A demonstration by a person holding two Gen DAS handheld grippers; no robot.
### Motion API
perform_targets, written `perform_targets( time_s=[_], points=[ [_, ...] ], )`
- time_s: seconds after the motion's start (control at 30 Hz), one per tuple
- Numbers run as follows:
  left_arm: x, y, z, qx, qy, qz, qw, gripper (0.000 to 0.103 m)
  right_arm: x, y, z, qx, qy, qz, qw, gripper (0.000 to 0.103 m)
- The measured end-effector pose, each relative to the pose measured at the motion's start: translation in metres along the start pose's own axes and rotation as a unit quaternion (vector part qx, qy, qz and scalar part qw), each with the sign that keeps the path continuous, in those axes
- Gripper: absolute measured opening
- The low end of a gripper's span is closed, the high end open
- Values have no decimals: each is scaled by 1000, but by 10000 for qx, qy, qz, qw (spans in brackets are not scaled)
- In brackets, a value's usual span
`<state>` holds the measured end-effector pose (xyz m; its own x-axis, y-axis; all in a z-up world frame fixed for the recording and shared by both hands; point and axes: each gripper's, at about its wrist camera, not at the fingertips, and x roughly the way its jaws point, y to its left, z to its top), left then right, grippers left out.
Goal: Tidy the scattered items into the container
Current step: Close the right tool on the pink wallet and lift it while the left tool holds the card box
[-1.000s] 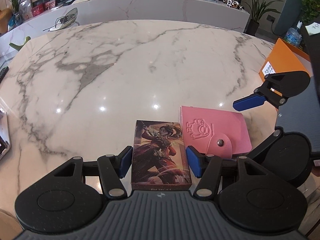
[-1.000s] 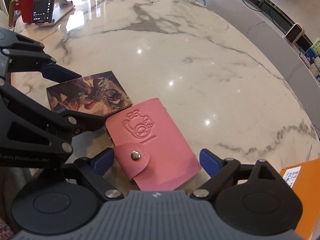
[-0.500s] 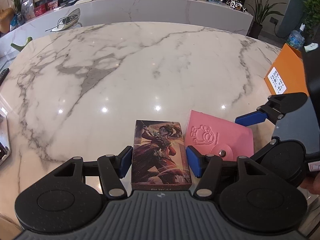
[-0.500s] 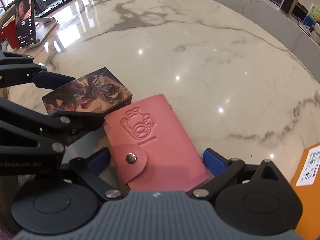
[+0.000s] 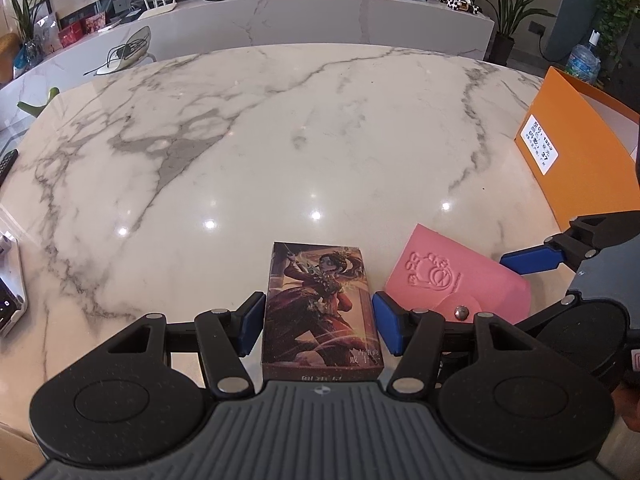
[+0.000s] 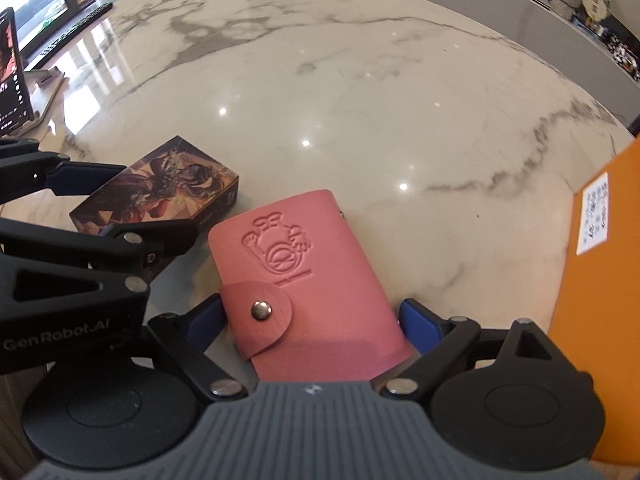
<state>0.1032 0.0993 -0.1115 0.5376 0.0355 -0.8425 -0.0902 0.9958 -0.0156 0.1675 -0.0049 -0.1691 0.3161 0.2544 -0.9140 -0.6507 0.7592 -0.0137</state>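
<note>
The left gripper (image 5: 319,328) clamps an illustrated card box (image 5: 322,304) on the marble table (image 5: 280,140). Just right, the right gripper's (image 6: 310,320) jaws are closing around a pink card holder (image 6: 304,276); the orange container (image 6: 600,300) stands far right.

Marble table (image 5: 280,152) | card box (image 5: 322,304) and pink wallet (image 5: 448,276) laid side by side | orange box (image 5: 580,168) at the right edge

Propped phone (image 6: 10,72), marble table (image 5: 280,140)
</note>
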Motion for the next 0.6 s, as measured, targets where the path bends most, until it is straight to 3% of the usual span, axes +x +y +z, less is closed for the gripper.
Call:
perform_targets(
  time_s=[0.5,0.6],
  points=[
    [-22,-13,-4,155,-210,79,9996,67,-31,-19,-24,800,-212,-64,9965,91],
    [-27,-16,-5,191,-269,106,9994,67,-39,-20,-31,988,-314,-82,9946,85]
  ],
)
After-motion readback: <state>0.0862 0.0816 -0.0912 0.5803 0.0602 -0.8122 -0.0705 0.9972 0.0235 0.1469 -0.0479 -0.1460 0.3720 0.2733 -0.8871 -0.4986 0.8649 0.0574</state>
